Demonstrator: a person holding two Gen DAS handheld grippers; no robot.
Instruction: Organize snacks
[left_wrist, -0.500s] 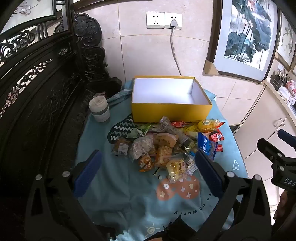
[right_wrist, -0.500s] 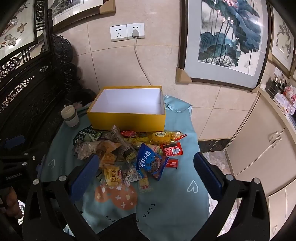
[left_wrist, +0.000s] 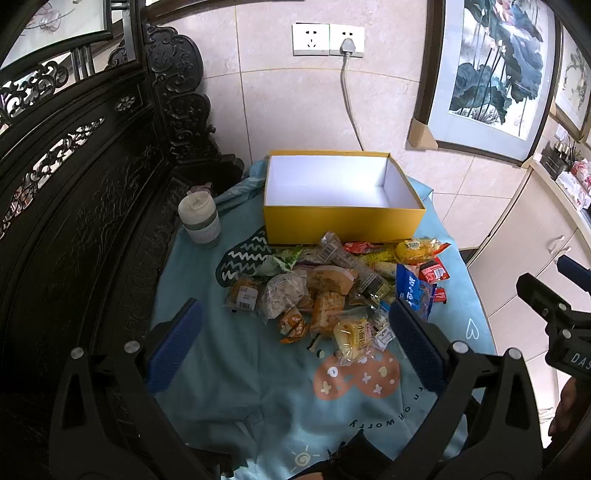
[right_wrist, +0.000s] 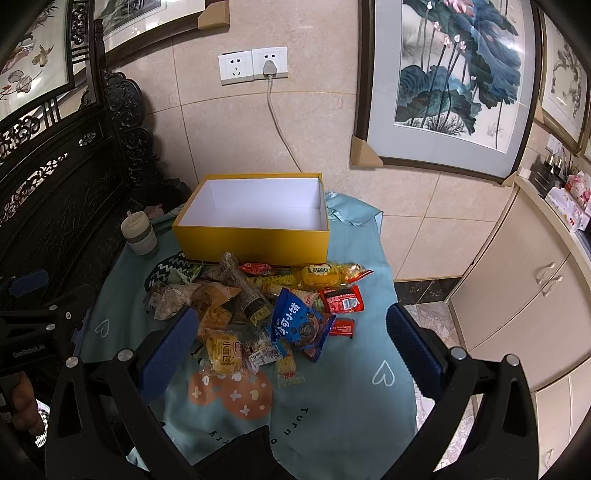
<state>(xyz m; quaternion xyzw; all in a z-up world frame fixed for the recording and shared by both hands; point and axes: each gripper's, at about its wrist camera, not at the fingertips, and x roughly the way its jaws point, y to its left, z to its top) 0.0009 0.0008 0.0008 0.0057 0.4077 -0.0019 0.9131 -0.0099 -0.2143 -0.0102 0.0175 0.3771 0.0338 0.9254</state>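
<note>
Blue-padded, the left gripper (left_wrist: 291, 345) hovered spread wide and empty above the snacks (left_wrist: 332, 284) heaped on the cloth before the empty yellow box (left_wrist: 343, 221), nothing yet packed. From the right wrist, the right gripper (right_wrist: 291, 349) likewise gaped empty over the pile; the likely next move was closing on one packet.

snack pile (left_wrist: 332, 291), yellow box (left_wrist: 343, 221) (empty)

Beige tiled wall (right_wrist: 229, 125), framed lotus painting (right_wrist: 454, 81), carved dark wooden furniture (left_wrist: 74, 206), cream cabinets (right_wrist: 524, 295)
</note>
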